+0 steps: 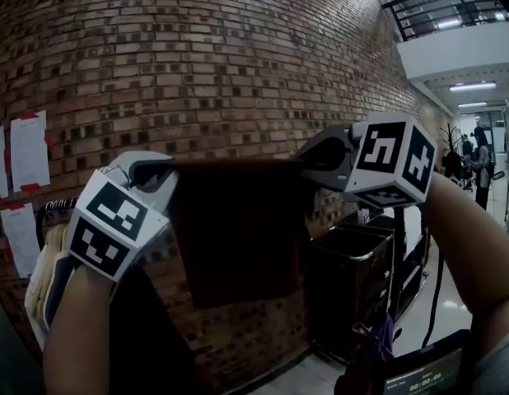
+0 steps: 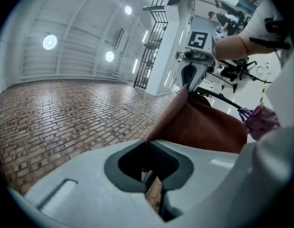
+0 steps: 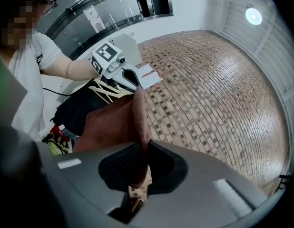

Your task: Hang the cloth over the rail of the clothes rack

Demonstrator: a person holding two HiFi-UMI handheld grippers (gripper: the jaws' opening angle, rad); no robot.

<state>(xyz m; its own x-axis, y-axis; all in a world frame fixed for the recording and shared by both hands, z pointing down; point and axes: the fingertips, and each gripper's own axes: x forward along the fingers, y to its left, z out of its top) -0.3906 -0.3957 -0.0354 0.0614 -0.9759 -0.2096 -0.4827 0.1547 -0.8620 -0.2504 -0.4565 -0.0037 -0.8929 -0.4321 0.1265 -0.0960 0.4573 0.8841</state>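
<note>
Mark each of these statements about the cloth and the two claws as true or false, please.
1. The left claw is shut on a top corner of the cloth. True.
2. The cloth hangs spread between the left claw and the right claw, in front of a brick wall. True.
3. The right claw is open and empty. False: it is shut on the cloth's other top corner.
4. The cloth is white. False: it is reddish brown.
</note>
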